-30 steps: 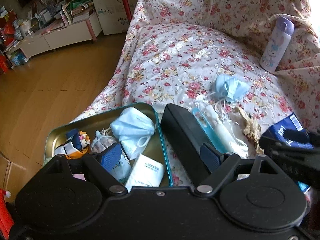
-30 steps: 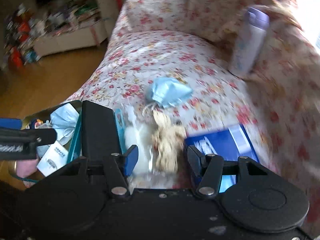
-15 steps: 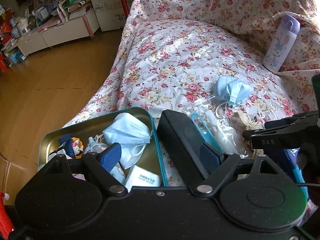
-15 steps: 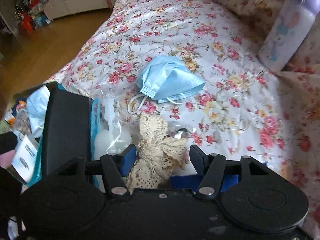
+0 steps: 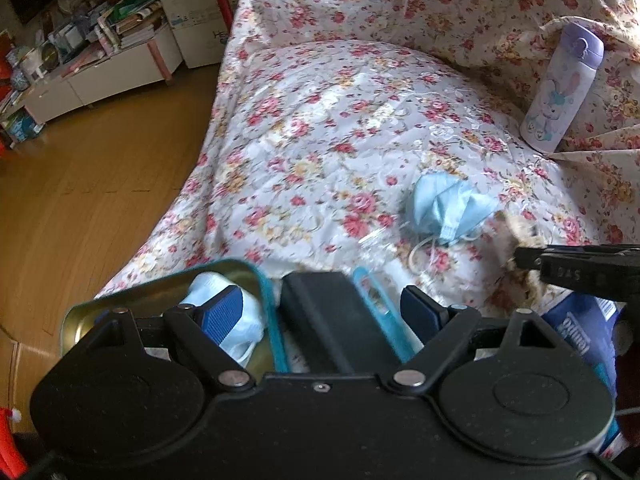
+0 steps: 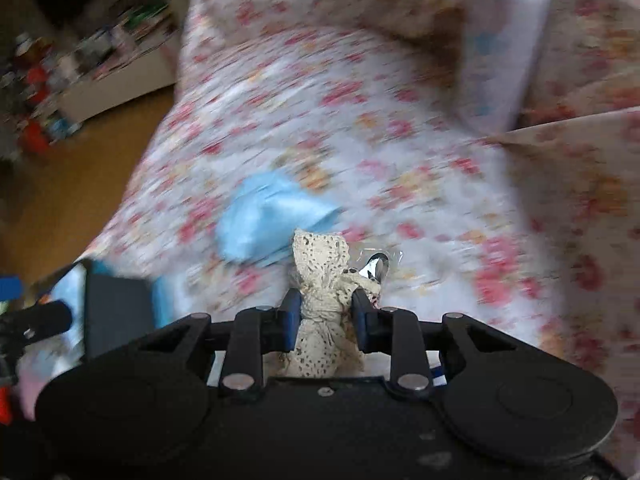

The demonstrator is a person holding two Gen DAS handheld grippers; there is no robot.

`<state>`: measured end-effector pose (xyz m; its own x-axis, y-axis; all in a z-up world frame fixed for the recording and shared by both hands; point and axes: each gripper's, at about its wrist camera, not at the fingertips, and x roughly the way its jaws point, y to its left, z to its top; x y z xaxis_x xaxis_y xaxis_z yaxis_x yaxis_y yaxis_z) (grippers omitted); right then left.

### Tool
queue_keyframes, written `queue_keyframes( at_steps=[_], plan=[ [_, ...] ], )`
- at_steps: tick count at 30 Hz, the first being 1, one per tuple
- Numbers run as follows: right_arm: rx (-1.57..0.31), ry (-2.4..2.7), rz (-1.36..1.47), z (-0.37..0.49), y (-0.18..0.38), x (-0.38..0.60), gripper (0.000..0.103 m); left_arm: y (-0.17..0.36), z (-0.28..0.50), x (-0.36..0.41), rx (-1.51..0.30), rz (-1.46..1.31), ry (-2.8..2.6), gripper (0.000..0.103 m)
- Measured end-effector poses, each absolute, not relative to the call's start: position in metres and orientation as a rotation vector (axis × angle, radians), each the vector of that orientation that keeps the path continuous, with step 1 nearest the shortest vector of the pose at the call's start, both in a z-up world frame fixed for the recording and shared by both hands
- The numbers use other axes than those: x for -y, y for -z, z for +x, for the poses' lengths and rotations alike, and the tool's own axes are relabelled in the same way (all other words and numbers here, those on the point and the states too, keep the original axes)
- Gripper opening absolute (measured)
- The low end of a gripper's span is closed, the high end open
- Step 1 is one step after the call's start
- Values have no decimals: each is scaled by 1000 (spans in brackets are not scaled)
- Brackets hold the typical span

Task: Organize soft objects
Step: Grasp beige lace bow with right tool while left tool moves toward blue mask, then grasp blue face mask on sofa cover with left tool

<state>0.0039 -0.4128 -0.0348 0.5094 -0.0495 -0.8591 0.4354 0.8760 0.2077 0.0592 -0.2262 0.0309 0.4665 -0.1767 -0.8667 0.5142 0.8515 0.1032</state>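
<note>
A cream lace bow (image 6: 320, 264) with a silver clip stands between the pads of my right gripper (image 6: 326, 304). Its jaws are closing and press on the bow's waist. Just beyond lies a crumpled blue face mask (image 6: 268, 216) on the floral sofa cover. My left gripper (image 5: 320, 304) is open, over the gold tin's rim (image 5: 120, 304) and a black box (image 5: 324, 312). Its left pad hangs above another blue mask (image 5: 248, 320) inside the tin. The loose mask (image 5: 448, 208) and the lace bow (image 5: 520, 236) also show in the left wrist view, with the right gripper's finger edge-on beside the bow.
A blue tissue pack (image 5: 580, 328) lies under the right gripper. A lilac bottle (image 5: 560, 84) leans on the sofa back. A teal strip (image 5: 376, 300) and clear plastic lie beside the black box. Wooden floor (image 5: 80, 200) drops off to the left.
The right jaws have narrowed onto the lace bow, which stood loose between them before. The right view is now blurred. The left gripper has shifted forward, so less of the tin shows.
</note>
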Motion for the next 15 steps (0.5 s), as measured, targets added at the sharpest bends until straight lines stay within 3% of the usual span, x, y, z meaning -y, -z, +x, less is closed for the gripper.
queue_keyframes(
  at_steps=[9,15],
  plan=[
    [-984,473,463,-3,40,443,28,-17,91,287,-1094,356,496,84],
    [-976,481,498,-4,45,450,37,1,103,320,-1139,367,527,85]
  ],
)
